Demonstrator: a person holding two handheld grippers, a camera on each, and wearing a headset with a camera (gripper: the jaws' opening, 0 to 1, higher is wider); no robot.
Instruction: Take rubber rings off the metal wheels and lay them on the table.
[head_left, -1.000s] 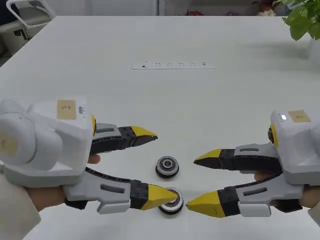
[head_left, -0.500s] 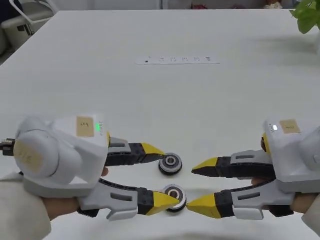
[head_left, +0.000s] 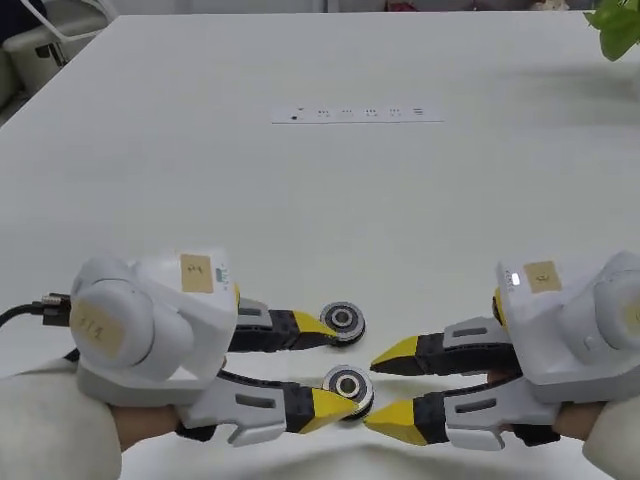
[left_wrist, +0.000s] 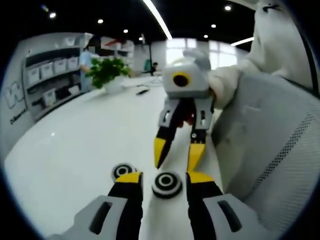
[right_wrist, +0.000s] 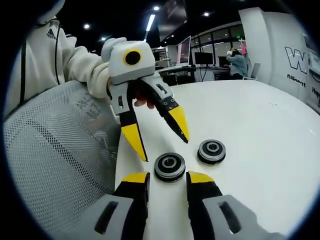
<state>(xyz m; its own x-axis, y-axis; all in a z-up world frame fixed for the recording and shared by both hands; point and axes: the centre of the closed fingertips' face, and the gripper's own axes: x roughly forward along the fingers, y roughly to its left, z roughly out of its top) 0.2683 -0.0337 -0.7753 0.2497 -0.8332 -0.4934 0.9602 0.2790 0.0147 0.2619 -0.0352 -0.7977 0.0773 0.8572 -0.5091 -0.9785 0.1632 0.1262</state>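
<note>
Near wheel (head_left: 348, 384) lay flat on the white table (head_left: 300, 200), close to its near edge, with the black rubber ring (right_wrist: 169, 178) still round it. Far wheel (head_left: 343, 319) lay just beyond, apart from it, ring likewise on.

Left gripper (head_left: 338, 366): jaws spread, one tip beside each wheel. Right gripper (head_left: 371, 391): jaws spread, tips facing the left's across the near wheel.

Head view: the lower left tip overlapped the near wheel, and contact could not be told. Each gripper view showed the near wheel between that gripper's own tips, with a gap on either side.

Farther off: socket strip (head_left: 356, 114) mid-table, plant (head_left: 620, 25) at the far right corner. Both gripper views showed a mesh chair (right_wrist: 55, 150) at the table edge. The left gripper view showed shelves (left_wrist: 50, 75) along a wall.
</note>
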